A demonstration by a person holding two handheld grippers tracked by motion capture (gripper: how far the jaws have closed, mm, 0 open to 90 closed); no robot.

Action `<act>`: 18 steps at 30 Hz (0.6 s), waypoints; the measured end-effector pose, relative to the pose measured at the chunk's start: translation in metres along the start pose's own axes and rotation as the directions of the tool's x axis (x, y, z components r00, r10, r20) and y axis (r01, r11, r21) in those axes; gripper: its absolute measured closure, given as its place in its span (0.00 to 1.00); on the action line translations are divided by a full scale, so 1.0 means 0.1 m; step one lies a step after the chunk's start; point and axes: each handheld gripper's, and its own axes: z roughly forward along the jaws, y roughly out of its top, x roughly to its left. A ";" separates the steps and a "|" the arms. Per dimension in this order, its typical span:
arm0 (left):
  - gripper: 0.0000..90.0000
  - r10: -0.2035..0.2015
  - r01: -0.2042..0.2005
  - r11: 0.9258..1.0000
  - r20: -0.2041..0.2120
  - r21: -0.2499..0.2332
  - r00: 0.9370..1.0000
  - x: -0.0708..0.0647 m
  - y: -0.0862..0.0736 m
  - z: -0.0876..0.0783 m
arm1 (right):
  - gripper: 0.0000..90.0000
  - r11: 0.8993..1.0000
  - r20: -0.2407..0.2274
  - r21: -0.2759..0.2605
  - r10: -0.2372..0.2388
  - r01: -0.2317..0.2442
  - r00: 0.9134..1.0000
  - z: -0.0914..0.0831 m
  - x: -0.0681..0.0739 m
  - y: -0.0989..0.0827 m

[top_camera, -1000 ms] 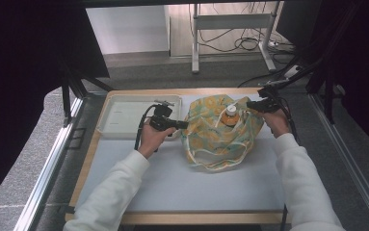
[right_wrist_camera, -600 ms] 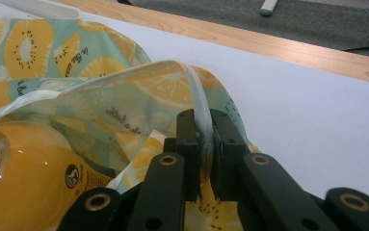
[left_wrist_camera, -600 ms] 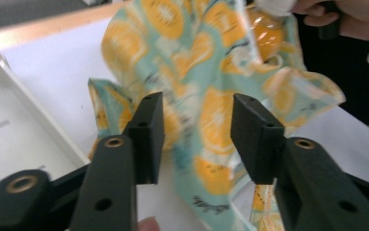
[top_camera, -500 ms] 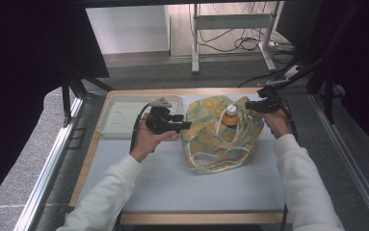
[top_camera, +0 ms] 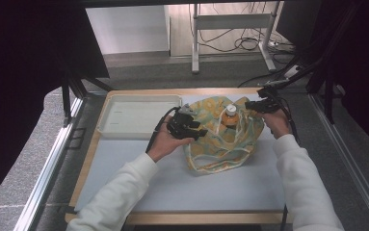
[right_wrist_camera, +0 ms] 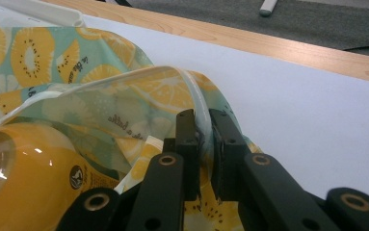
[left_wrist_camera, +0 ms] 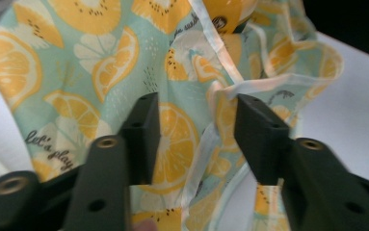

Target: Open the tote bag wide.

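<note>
Your right gripper (right_wrist_camera: 204,144) is pinching the white-edged rim of the fruit-print cloth bag (top_camera: 220,137), with its jaws squeezed tight on the cloth. Your left gripper (left_wrist_camera: 196,139) is pointing at the bag's near side, and its jaws are standing apart after just closing in a little; cloth is lying behind the gap, but the pads are not pressing on it. The bag is sitting in the middle of the blue mat (top_camera: 182,183), just beside the white tray (top_camera: 124,115). An orange bottle (top_camera: 229,115) with a white cap is poking out of the bag's open top.

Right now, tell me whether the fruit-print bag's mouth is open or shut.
Open: the right gripper pinches the bag rim up, and the bottle cap shows through the mouth.
</note>
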 end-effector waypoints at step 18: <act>1.00 -0.013 0.026 0.995 0.136 -0.101 0.991 -0.03 0.12 -0.23 | 0.94 0.998 0.004 -0.050 -0.025 0.025 1.000 -0.27 -0.03 -0.03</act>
